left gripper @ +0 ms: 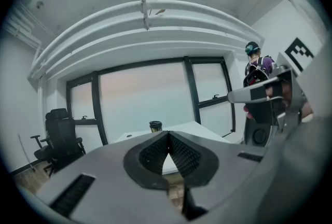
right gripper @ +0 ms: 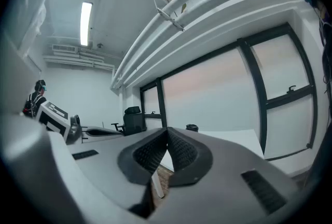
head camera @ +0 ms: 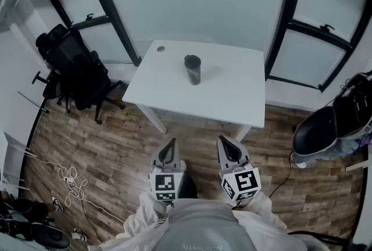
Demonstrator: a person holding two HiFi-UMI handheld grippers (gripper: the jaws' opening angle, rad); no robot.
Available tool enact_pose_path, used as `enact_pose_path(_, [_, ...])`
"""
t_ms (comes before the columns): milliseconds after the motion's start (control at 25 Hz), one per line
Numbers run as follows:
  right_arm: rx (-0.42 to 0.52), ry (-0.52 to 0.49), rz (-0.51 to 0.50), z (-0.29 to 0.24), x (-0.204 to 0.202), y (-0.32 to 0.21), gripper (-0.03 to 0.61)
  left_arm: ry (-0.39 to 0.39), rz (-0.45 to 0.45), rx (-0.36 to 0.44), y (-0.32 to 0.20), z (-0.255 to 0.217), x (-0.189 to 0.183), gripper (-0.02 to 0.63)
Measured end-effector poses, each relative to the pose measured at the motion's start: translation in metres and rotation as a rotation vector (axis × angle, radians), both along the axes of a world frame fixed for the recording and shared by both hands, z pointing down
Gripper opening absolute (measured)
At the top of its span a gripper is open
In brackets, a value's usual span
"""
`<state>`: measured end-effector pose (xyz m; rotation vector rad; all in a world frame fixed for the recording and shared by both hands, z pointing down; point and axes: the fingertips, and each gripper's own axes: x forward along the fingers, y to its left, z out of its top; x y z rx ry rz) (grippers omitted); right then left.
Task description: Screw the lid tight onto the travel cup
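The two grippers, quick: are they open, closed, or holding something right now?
Left gripper: closed, holding nothing.
Right gripper: closed, holding nothing.

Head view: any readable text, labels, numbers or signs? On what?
No readable words anywhere.
Left cube, right cube: square code markers only, no letters.
Shirt: faint print at the bottom edge, too blurred to read.
Cup: any label is too small to tell.
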<state>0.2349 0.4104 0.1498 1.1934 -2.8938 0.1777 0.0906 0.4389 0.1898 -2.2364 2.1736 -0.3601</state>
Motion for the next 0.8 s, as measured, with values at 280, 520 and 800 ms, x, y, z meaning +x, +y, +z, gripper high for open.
enact_pose_path(280, [-0.047, 0.009, 0.042, 0.026, -0.084, -0.101, 0.021, -0.016, 0.034, -0.026, -0.111, 0.025, -0.098, 0.006])
enact_pose_path(520, [-0.082, 0.046, 0.154, 0.028, -0.168, -0.212, 0.021, -0.009, 0.154, -0.022, -0.235, 0.022, -0.177, 0.006])
enact_pose_path(800, [-0.123, 0.070, 0.278, 0.034, -0.228, -0.296, 0.021, 0.033, 0.270, -0.052, -0.333, 0.032, -0.234, 0.006])
